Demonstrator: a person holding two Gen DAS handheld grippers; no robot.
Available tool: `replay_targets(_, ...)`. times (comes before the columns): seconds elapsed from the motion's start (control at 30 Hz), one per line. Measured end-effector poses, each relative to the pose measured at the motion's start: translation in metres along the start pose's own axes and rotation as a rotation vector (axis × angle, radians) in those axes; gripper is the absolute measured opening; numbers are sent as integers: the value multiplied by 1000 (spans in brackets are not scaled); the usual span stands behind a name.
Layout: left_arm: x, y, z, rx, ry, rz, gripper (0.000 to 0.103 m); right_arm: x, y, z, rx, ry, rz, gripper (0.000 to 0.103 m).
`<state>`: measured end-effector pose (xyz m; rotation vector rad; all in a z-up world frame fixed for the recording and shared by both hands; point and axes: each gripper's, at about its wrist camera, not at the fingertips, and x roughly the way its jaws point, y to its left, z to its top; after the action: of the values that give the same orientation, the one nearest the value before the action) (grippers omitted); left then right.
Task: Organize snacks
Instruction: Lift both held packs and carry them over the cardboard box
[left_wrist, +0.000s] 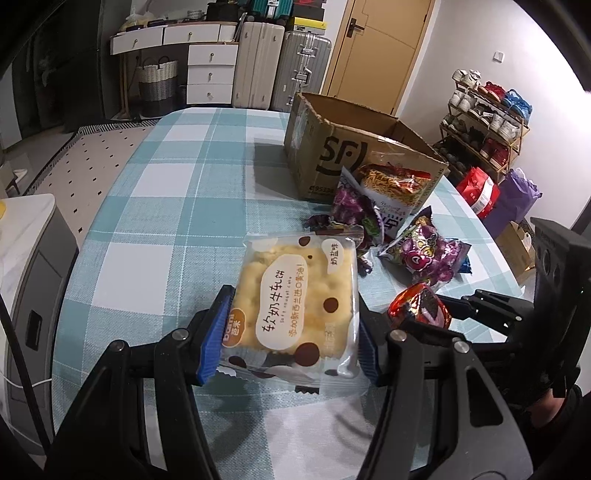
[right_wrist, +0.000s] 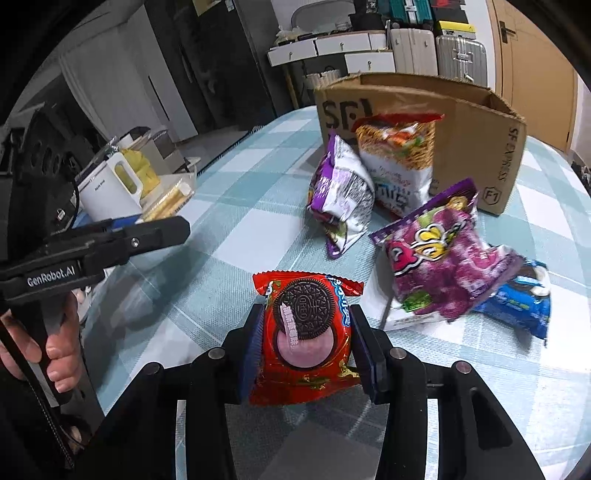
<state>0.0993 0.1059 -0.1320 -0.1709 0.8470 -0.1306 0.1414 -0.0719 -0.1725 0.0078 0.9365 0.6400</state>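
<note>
My left gripper (left_wrist: 291, 325) is shut on a yellow nougat-cracker packet (left_wrist: 299, 295) and holds it above the checked table. My right gripper (right_wrist: 306, 343) is shut on a red Oreo packet (right_wrist: 304, 336), which also shows in the left wrist view (left_wrist: 419, 304). An open SF cardboard box (right_wrist: 476, 147) stands at the table's far side. In front of it lie a noodle snack bag (right_wrist: 399, 155), a purple and silver bag (right_wrist: 341, 192), a purple bag (right_wrist: 443, 254) and a blue Oreo packet (right_wrist: 524, 299).
The table has a teal and white checked cloth (left_wrist: 162, 206). A white kettle (right_wrist: 110, 188) stands beside the table on the left. Suitcases (left_wrist: 258, 62), drawers and a shoe rack (left_wrist: 487, 122) line the room's walls.
</note>
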Motion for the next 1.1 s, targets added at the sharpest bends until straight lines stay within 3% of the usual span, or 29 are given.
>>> replay_targets(0.37,-8,-19,20,19,-14,-19,57,-54,-12,13,54,-89,93,45)
replay_targets(0.63,-9,-33,52,22,-23,-86,57,-85,-14,38,52,-163,91,45)
replay_targets(1.1,-5,-62,119,93,-76,-90,57,-107,-38,100,33,-227,82,45)
